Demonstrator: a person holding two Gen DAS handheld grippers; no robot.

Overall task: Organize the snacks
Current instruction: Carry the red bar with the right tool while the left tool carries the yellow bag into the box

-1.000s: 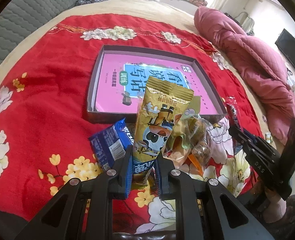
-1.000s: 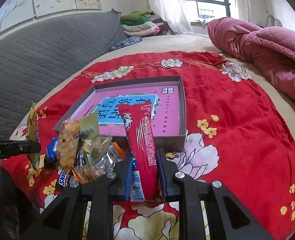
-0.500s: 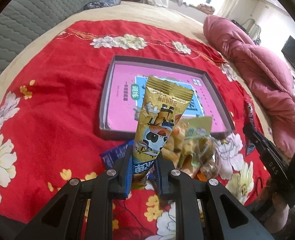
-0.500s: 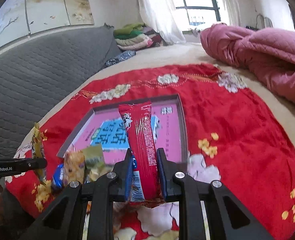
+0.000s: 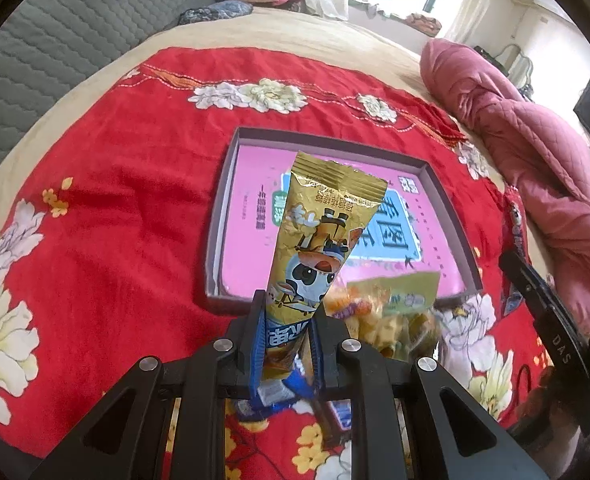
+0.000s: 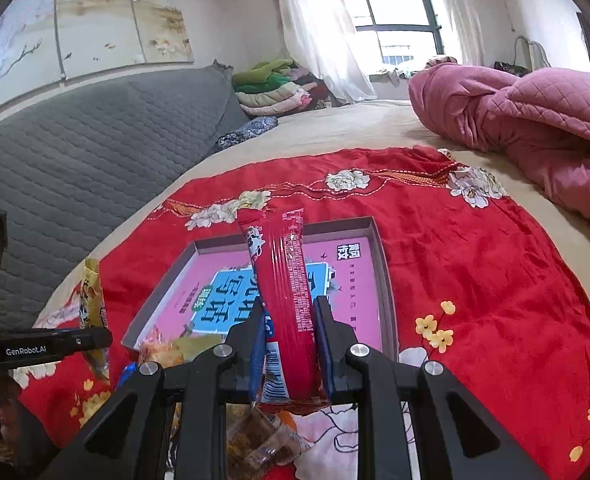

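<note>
Tools (image 5: 286,326) above loose snacks (image 5: 379,320)

1. Our left gripper (image 5: 285,320) has a matte black frame with triangular cut-outs and four round silver screws.
2. Its fingers (image 5: 258,334) carry blue pads.
3. Our right gripper (image 6: 289,328) has the same black frame, silver screws and blue pads.
4. White letters "DAS" and "GenRobot.AI" are printed on the sides of the grippers.
</note>
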